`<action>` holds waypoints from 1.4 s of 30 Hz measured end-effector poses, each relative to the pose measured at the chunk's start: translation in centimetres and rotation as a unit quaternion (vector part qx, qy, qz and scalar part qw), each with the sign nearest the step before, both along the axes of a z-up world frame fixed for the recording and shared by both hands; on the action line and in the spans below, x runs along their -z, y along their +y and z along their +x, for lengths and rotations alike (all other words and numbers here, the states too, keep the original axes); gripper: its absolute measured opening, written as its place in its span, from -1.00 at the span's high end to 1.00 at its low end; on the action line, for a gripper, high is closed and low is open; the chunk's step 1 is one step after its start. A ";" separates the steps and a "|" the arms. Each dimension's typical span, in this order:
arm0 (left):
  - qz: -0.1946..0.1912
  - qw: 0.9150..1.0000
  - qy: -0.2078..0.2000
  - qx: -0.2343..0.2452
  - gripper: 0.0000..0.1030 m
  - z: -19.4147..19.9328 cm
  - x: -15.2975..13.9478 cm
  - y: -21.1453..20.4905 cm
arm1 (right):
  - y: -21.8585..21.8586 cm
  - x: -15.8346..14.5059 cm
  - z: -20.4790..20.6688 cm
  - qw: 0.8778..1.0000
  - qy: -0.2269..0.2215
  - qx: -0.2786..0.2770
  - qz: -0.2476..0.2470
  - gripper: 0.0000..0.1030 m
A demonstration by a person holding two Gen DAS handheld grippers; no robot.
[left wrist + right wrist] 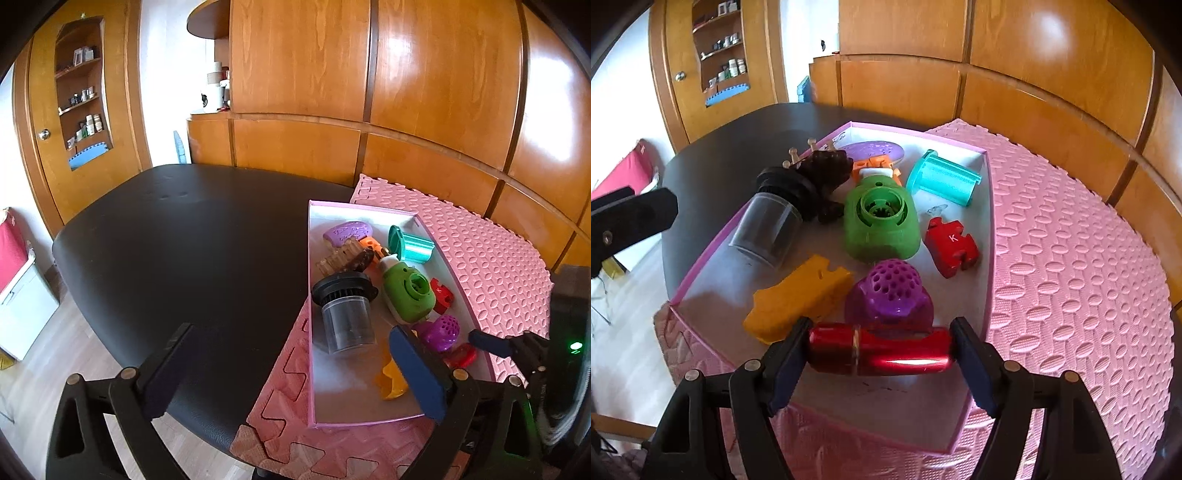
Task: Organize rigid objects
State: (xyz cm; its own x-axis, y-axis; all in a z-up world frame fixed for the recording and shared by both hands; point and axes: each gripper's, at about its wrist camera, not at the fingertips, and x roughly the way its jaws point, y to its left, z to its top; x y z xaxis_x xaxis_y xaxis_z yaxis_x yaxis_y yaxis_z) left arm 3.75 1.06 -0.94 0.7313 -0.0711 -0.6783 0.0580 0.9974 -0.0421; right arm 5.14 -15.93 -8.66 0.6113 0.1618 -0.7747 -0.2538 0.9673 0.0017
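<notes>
The pink-rimmed box (986, 236) is sitting on a pink foam mat (1071, 258) at the worktop's (177, 236) 3 o'clock side; bare black surface is lying open toward 9 o'clock. The right gripper (879, 350) is holding a red metallic cylinder (879, 352) crosswise, jaws pressing on both ends, angling down over the box's near edge at 6 o'clock. The left gripper (291, 373) is standing with jaws wide and nothing between them, tilting down over the box's 9 o'clock wall, beside a clear jar with a black cap (345, 317).
</notes>
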 end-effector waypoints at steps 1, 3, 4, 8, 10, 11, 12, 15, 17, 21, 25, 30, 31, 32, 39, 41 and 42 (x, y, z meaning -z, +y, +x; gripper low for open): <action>0.001 1.000 0.002 -0.002 -0.99 0.0 0.0 0.0 | -0.2 -0.4 -0.2 1.000 -0.007 0.003 0.009 -0.48; 0.002 1.000 0.005 -0.004 -0.99 -0.1 0.1 0.0 | -0.5 -1.2 -0.7 1.000 -0.019 0.008 0.021 -0.49; 0.003 1.000 0.007 -0.005 -0.99 -0.2 0.1 0.0 | -0.7 -1.6 -0.9 0.999 -0.024 0.011 0.024 -0.49; 0.027 0.999 0.008 -0.016 -0.99 -0.6 0.0 -0.5 | -1.4 -3.1 -1.8 0.996 -0.056 0.051 0.037 -0.49; 0.028 1.000 -0.001 -0.011 -0.99 -1.3 -0.3 -0.8 | -1.6 -3.8 -2.1 0.994 -0.069 0.071 0.040 -0.49; 0.027 1.000 -0.004 -0.011 -0.99 -1.5 -0.4 -0.8 | -1.7 -4.1 -2.4 0.993 -0.074 0.080 0.040 -0.49; 0.029 0.999 -0.012 -0.012 -0.99 -2.0 -0.8 -0.9 | -1.7 -4.3 -2.5 0.993 -0.077 0.085 0.039 -0.49; 0.029 0.999 -0.023 -0.016 -0.99 -2.9 -1.4 -1.2 | -1.6 -4.8 -3.2 0.991 -0.084 0.100 0.035 -0.49; 0.018 0.999 -0.027 -0.013 -0.99 -3.4 -1.9 -1.3 | -1.4 -5.0 -3.5 0.990 -0.087 0.106 0.031 -0.49; 0.019 0.999 -0.038 -0.019 -0.99 -4.0 -2.5 -1.5 | -1.0 -5.2 -3.8 0.989 -0.093 0.109 0.027 -0.49; 0.021 0.999 -0.039 -0.022 -0.99 -4.2 -2.5 -1.5 | -0.9 -5.3 -3.9 0.989 -0.095 0.112 0.027 -0.49; 0.017 0.999 -0.036 -0.020 -0.99 -4.2 -2.5 -1.4 | -0.9 -5.3 -4.0 0.988 -0.095 0.115 0.029 -0.49; 0.016 0.999 -0.035 -0.020 -0.99 -4.2 -2.4 -1.4 | -0.9 -5.3 -4.0 0.988 -0.095 0.115 0.029 -0.49; 0.016 0.999 -0.034 -0.020 -0.99 -4.2 -2.4 -1.4 | -0.9 -5.3 -4.0 0.988 -0.095 0.115 0.029 -0.49; 0.019 0.999 -0.039 -0.020 -0.98 -4.2 -2.3 -1.5 | -1.0 -5.1 -3.9 0.988 -0.093 0.115 0.029 -0.49; 0.023 0.999 -0.040 -0.019 -0.96 -4.2 -2.2 -1.5 | -1.0 -5.1 -3.9 0.989 -0.093 0.115 0.029 -0.49; 0.025 0.999 -0.040 -0.019 -0.96 -4.2 -2.1 -1.5 | -1.0 -5.1 -3.9 0.988 -0.093 0.116 0.031 -0.49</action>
